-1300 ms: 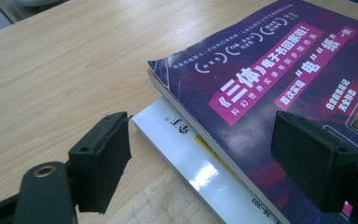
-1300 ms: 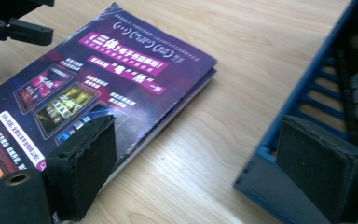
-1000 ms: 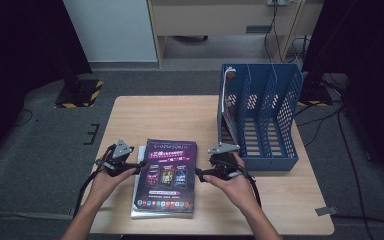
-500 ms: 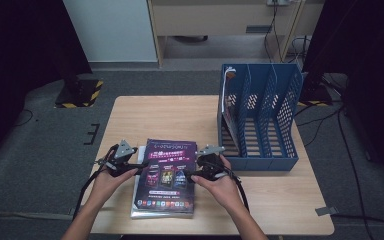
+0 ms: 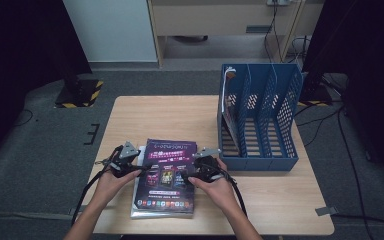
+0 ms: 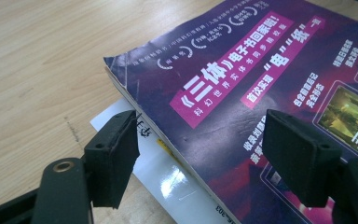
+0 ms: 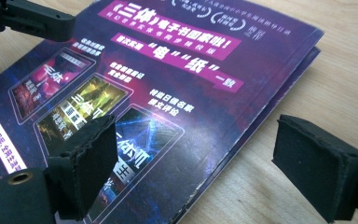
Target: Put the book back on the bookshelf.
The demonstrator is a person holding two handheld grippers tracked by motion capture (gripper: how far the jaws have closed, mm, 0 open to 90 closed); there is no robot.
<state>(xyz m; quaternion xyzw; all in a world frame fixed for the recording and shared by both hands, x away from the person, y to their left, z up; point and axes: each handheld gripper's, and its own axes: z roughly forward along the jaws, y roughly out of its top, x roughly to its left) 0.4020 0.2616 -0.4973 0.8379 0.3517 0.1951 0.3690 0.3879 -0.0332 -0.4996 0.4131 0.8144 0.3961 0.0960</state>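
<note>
Since a second ago the right gripper (image 5: 200, 161) has slid in over the purple magazine's (image 5: 166, 175) right edge; the left gripper (image 5: 135, 162) sits at its left edge. Both gape, gripping nothing. It lies on a pale wooden table (image 5: 145, 120), with a blue file rack (image 5: 260, 120) to the right, over grey carpet.

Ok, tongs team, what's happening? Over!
Both tongs open, left, right, straddling the purple magazine's side edges. Magazine flat on table. Nothing blocking.
</note>
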